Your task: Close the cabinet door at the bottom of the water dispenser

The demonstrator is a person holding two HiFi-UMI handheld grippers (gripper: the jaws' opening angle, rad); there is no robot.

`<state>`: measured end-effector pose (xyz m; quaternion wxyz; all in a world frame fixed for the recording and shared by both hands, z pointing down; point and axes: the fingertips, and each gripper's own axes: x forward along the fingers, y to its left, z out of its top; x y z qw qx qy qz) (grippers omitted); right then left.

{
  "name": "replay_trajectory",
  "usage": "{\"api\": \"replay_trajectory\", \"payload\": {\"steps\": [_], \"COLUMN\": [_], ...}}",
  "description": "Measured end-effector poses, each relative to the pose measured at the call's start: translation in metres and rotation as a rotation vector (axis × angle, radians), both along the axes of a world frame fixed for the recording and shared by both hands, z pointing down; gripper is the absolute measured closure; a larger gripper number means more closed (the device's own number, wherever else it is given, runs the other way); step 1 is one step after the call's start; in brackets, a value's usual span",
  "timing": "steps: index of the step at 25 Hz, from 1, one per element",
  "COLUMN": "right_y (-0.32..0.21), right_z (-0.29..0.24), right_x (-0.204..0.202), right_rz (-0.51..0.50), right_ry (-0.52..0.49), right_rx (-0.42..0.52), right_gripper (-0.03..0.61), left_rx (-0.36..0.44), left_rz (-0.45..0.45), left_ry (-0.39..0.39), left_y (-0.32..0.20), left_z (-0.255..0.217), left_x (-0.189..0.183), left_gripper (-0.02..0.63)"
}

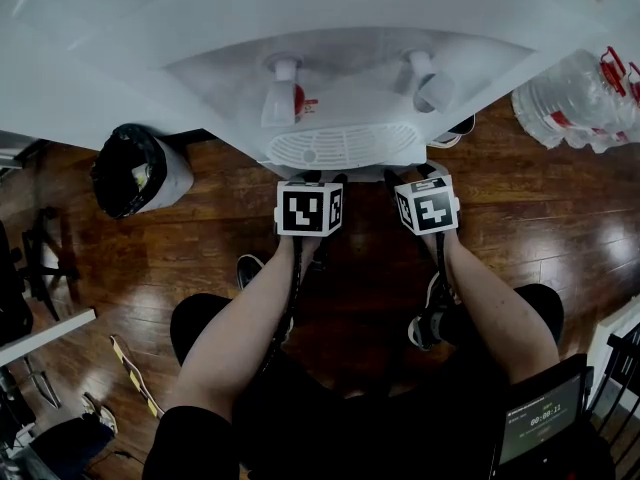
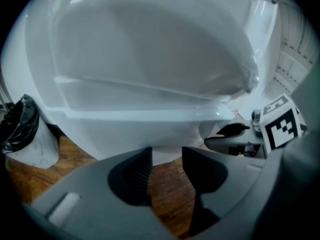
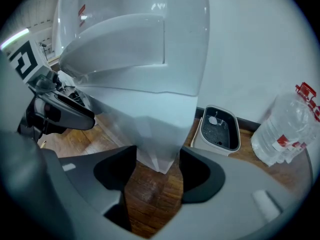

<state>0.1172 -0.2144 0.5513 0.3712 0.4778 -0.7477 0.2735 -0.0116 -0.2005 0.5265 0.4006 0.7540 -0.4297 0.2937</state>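
The white water dispenser (image 1: pixel 340 88) fills the top of the head view, with two taps and a drip tray (image 1: pixel 345 146). Both grippers point down at its lower front, just below the tray. My left gripper (image 1: pixel 313 180) (image 2: pixel 166 155) is open, with only wood floor between its fingers and the white lower body (image 2: pixel 145 134) right ahead. My right gripper (image 1: pixel 420 175) (image 3: pixel 157 156) is also open. A lower corner of the white cabinet (image 3: pixel 157 156) shows in its gap, and the pads do not touch it. I cannot make out the door's edge or hinge.
A bin lined with a black bag (image 1: pixel 135 168) stands left of the dispenser. Large clear water bottles (image 1: pixel 580 98) (image 3: pixel 285 134) lie at the right. A small grey-and-white tray (image 3: pixel 220 129) sits by the wall. The person's legs and shoes (image 1: pixel 435 323) are on the wood floor below.
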Motion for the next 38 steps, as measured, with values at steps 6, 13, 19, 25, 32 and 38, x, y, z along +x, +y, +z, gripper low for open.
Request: {"api": "replay_trajectory", "payload": {"steps": [6, 13, 19, 25, 32, 38], "right_y": [-0.015, -0.023, -0.02, -0.02, -0.005, 0.017], "right_z": [0.007, -0.006, -0.002, -0.01, -0.037, -0.06], "right_x": [0.006, 0.003, 0.003, 0.006, 0.009, -0.002], "right_rz": [-0.005, -0.015, -0.032, 0.006, 0.009, 0.049], "right_ry": [0.04, 0.056, 0.077, -0.002, -0.021, -0.089], "right_rx": [0.008, 0.028, 0.003, -0.006, 0.041, 0.058], "right_gripper": [0.305, 0.307, 0.305, 0.335, 0.364, 0.367], "left_rx": [-0.017, -0.011, -0.02, -0.012, 0.01, 0.079], "left_rz": [0.014, 0.02, 0.021, 0.057, 0.067, 0.101], "left_ry": [0.013, 0.007, 0.003, -0.012, 0.003, -0.015], "left_y": [-0.004, -0.003, 0.0, -0.002, 0.008, 0.029], "left_z": [-0.001, -0.003, -0.003, -0.008, -0.025, -0.05], "left_x": [0.001, -0.001, -0.002, 0.008, 0.013, 0.024], "left_gripper": [0.41, 0.41, 0.41, 0.408, 0.41, 0.41]}}
